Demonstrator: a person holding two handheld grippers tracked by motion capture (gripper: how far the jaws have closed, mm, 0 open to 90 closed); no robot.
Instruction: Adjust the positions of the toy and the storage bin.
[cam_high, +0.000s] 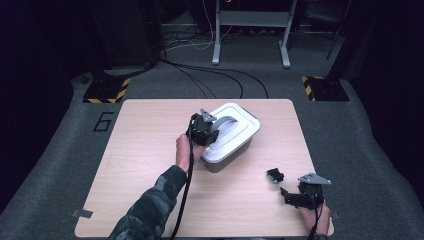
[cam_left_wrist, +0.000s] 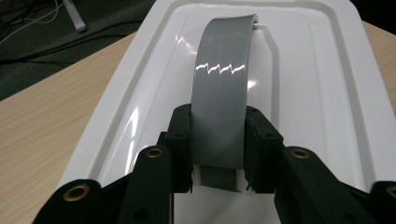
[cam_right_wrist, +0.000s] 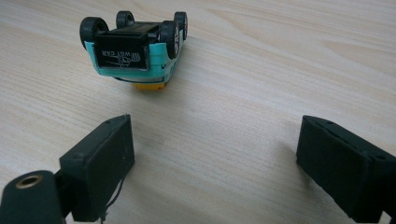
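Bare desk (cam_high: 145, 150) left of the lidded box (cam_high: 227, 142); overturned toy car (cam_right_wrist: 135, 49) lies ahead of the right gripper (cam_right_wrist: 215, 158), jaws spread.

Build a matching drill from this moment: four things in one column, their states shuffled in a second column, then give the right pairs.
Things
1. toy car
2. left gripper
3. right gripper
4. grey handle

States
A. jaws spread apart over bare wood
B. arched up over the white lid of the box
C. lying upside down, wheels up
D. jaws closed on either side of a grey strap

Pairs: 1-C, 2-D, 3-A, 4-B
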